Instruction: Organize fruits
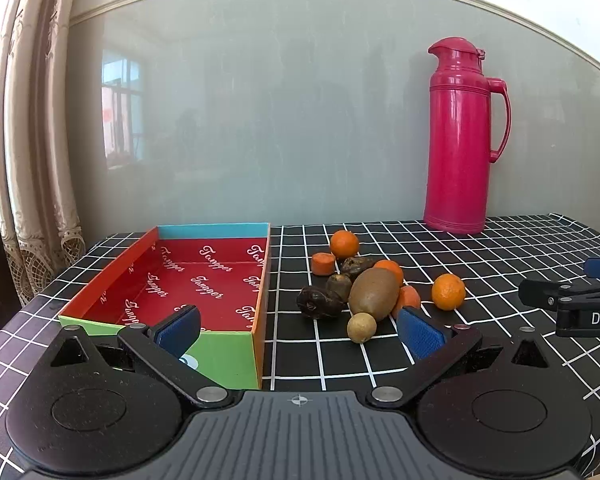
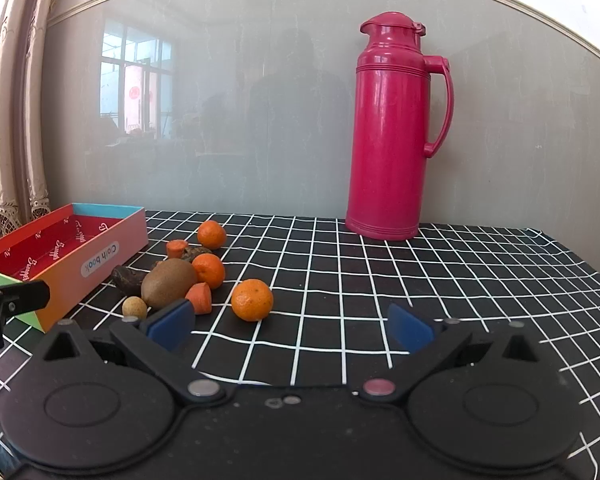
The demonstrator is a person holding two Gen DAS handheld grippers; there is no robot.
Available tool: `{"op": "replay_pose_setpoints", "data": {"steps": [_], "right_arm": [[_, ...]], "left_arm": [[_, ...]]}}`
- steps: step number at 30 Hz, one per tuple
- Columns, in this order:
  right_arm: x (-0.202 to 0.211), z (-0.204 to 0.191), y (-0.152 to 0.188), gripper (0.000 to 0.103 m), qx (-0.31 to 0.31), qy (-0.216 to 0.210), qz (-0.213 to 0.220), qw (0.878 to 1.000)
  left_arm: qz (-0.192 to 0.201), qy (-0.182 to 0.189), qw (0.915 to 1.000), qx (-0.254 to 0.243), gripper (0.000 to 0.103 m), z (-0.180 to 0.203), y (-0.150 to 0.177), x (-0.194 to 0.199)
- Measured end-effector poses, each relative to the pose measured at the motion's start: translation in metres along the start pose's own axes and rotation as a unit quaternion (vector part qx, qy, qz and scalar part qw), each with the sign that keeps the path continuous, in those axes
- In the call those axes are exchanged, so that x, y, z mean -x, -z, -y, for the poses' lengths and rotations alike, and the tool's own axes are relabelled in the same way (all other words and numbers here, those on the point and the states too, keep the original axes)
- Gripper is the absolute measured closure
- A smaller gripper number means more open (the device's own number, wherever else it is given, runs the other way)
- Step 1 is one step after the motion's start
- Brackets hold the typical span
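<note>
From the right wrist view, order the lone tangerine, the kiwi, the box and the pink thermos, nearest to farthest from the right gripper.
1. Lone tangerine, just ahead, left of centre.
2. Kiwi, further left in the pile.
3. Box, far left.
4. Pink thermos, at the back by the wall.

Both cams sit low over the table, facing the back wall. Left wrist cam is near the box [image 1: 204,280], fruit pile [image 1: 372,292] at 12 o'clock. Right wrist cam sees the pile at 10 o'clock. Shared: box, pile, pink flask [image 2: 392,128].
</note>
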State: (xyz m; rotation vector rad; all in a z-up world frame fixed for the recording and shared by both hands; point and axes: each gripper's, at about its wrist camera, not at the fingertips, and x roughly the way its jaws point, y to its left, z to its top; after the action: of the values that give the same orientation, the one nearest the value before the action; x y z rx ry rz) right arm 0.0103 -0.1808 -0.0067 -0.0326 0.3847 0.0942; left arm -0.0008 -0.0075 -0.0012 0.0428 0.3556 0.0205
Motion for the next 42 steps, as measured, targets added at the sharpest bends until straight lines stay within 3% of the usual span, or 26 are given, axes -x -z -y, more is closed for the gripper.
{"op": "replay_pose_setpoints", "data": {"steps": [42], "right_arm": [[0.0013,-0.0003,0.0002,0.0,0.001,0.0,0.004,1.0]], "left_arm": [[-0.001,0.0,1.0,0.002,0.0,-0.0011,-0.0004,-0.0006]]}}
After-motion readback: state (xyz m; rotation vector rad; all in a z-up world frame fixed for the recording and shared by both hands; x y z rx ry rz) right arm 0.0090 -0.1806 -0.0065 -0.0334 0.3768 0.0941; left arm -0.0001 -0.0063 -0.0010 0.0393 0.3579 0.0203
